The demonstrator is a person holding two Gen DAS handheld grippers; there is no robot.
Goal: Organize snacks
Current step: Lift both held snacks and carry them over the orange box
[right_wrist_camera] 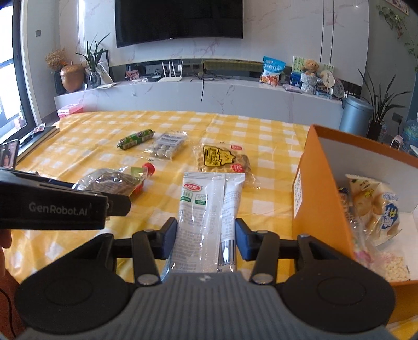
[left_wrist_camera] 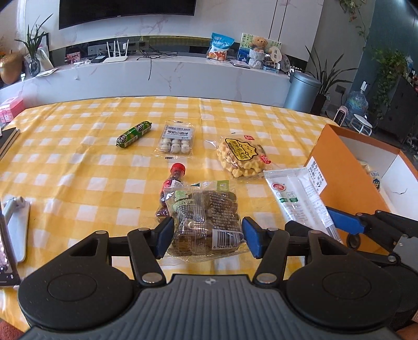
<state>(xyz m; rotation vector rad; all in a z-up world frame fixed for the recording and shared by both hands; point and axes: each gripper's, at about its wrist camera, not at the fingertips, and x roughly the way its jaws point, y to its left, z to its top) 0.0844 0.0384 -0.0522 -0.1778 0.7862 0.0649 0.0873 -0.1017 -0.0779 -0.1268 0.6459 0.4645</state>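
The left gripper (left_wrist_camera: 207,236) is straddling a clear bag of brown snacks (left_wrist_camera: 206,219), fingers spread and not squeezing. The right gripper (right_wrist_camera: 202,239) is likewise gaping around a white packet (right_wrist_camera: 209,209). The orange box (right_wrist_camera: 321,188) is standing at three o'clock, its wall just beside; bare tablecloth (left_wrist_camera: 78,167) is lying toward ten o'clock.

This is a living room in a home. A large television (right_wrist_camera: 179,21) hangs on a marble wall. Below the television runs a long white console (right_wrist_camera: 198,94) with a router (right_wrist_camera: 170,74), a teddy bear (right_wrist_camera: 310,66) and a brown vase (right_wrist_camera: 71,77). In front of the console stands a table with a yellow checked tablecloth (left_wrist_camera: 78,170). Right of the console are potted plants (right_wrist_camera: 378,107) and a grey bin (right_wrist_camera: 356,115).
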